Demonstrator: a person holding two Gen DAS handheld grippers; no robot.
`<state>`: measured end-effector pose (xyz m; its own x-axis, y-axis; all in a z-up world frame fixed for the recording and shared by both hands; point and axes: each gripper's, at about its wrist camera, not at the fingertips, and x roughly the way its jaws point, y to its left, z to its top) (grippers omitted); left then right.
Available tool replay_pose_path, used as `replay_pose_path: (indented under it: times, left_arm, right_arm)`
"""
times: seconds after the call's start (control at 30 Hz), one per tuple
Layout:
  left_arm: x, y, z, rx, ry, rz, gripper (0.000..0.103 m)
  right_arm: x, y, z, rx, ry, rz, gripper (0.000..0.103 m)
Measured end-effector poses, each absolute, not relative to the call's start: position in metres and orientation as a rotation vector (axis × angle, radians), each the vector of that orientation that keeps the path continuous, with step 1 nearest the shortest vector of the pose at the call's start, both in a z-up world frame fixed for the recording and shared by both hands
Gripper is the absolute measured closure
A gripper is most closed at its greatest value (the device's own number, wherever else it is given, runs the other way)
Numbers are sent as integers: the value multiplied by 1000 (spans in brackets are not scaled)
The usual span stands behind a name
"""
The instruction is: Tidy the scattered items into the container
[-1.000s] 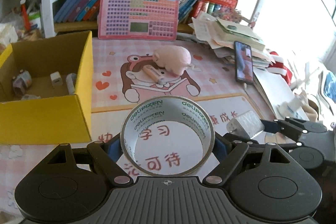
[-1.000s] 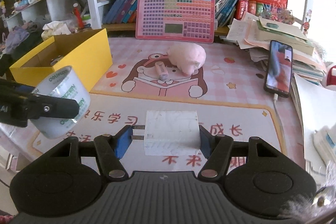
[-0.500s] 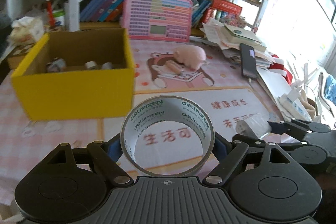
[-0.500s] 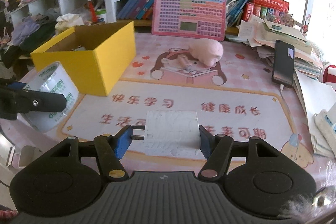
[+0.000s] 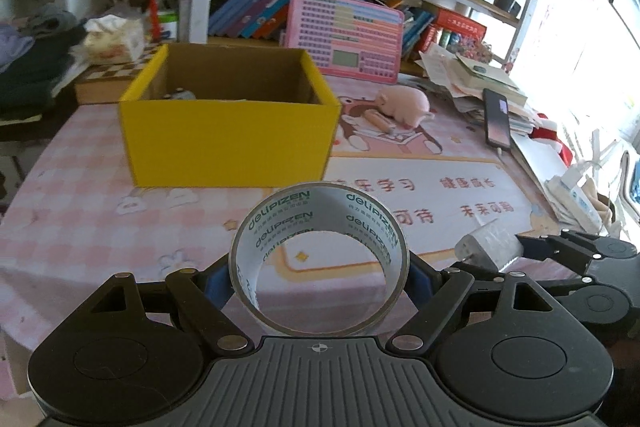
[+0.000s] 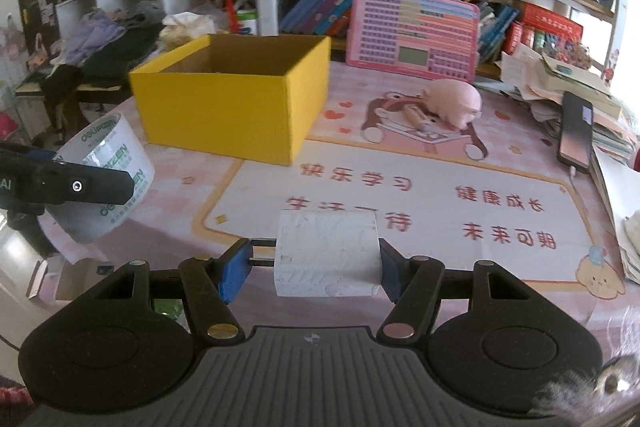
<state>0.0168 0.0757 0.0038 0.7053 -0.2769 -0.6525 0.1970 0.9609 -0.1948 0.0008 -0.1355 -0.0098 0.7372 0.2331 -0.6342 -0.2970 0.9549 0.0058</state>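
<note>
Pulled back from box (image 5: 228, 143), fingers clamped on tape (image 5: 320, 259) left, plug (image 6: 327, 253) right; risk clipping the wall or missing on release.

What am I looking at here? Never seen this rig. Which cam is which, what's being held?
No robot: a person holds a two-finger gripper in each hand, with a fisheye camera on each looking along its fingers. In the left wrist view, the left gripper clamps a roll of clear packing tape. In the right wrist view, the right gripper clamps a white plug-in charger. On the pink desk mat stand a yellow cardboard box, the container, a pink pig toy and a phone.
</note>
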Motion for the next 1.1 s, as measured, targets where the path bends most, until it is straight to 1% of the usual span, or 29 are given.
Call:
replay_pose_path:
  times: [0.57,1.1]
  left_arm:
    - [3,132,2,-159,724,-199,18]
    - [18,152,-1,-180,730,-165,19]
  right_arm:
    - [-7,-79,0,-146,641,368,40]
    - [16,-49,0,-188,638,449,40]
